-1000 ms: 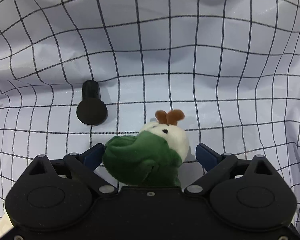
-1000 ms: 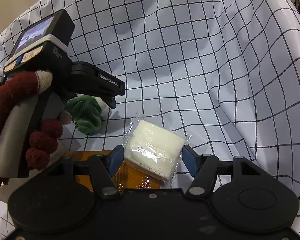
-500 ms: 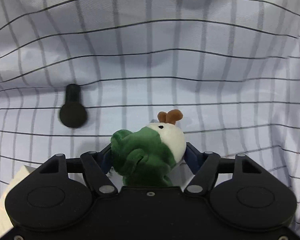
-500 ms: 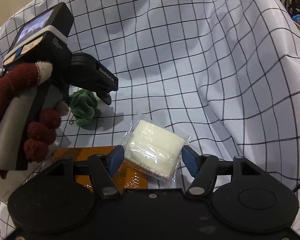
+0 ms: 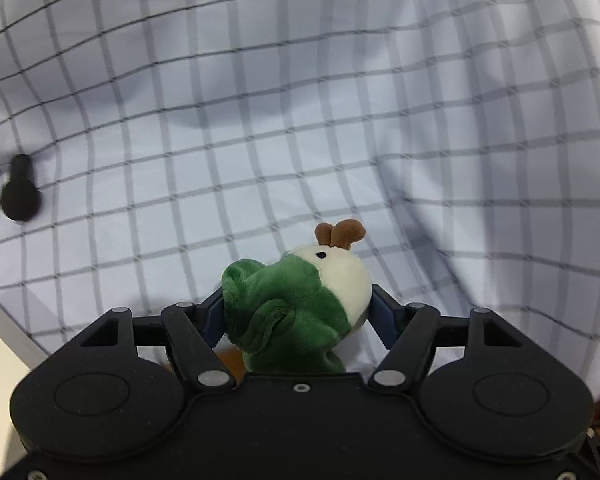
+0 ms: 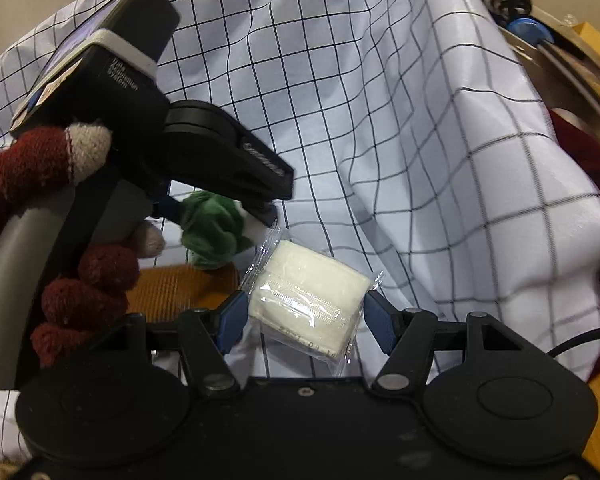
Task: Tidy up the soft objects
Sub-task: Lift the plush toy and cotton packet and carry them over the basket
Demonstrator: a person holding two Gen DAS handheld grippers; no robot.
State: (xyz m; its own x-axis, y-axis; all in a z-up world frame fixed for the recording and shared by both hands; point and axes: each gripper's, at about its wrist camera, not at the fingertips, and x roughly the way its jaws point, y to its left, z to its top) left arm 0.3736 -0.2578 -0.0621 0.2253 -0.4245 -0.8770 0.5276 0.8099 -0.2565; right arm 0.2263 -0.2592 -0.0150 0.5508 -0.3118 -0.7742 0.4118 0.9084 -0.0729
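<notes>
The left gripper (image 5: 298, 306) clamps a green and cream plush toy (image 5: 296, 304) between its blue pads, above the checked cloth (image 5: 260, 120). The right gripper (image 6: 302, 322) clamps a wrapped white pad (image 6: 308, 300) between its pads, just beside the toy. A hand in a red knit glove (image 6: 60, 280) holds the left gripper's handle. A black knob (image 5: 20, 196) lies on the cloth at far left.

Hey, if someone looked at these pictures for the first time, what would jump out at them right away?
Probably the green and white plush toy clamped in the left gripper, low in the left wrist view. Then the wrapped white pad held in the right gripper, and behind both the black-checked white cloth draped everywhere.
</notes>
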